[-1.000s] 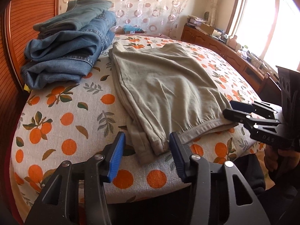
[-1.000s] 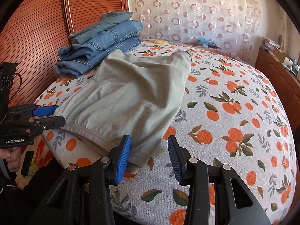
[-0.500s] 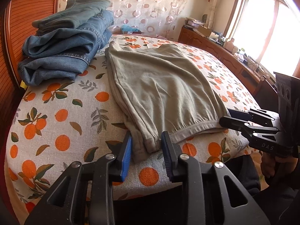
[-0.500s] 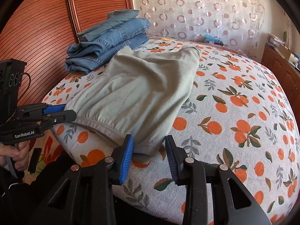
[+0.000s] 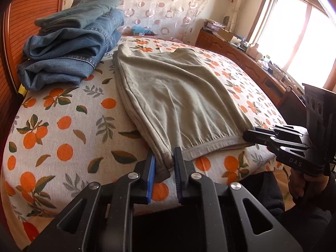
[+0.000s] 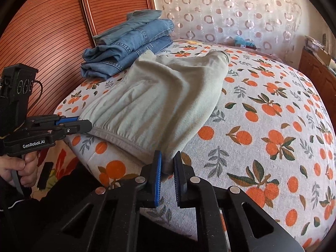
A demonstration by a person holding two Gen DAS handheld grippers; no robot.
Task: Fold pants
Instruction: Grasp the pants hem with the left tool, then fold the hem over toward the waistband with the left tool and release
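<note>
Pale green pants [image 5: 178, 96] lie folded lengthwise on the orange-print bed, waistband at the near edge; they also show in the right wrist view [image 6: 159, 105]. My left gripper [image 5: 164, 163] is shut on the left corner of the waistband [image 5: 168, 157]. My right gripper [image 6: 167, 166] is shut on the right corner of the waistband [image 6: 166, 161]. Each gripper shows in the other's view, the right one [image 5: 250, 135] and the left one [image 6: 84, 124], both at the waistband's ends.
A stack of folded blue jeans [image 5: 69, 48] sits at the far left by the wooden headboard [image 6: 52, 31]. A wooden sideboard [image 5: 252, 67] with clutter runs under the window on the right. The bedsheet [image 6: 273, 115] spreads to the right of the pants.
Both grippers moved forward onto the waistband corners and closed from wide open to shut on the fabric.
</note>
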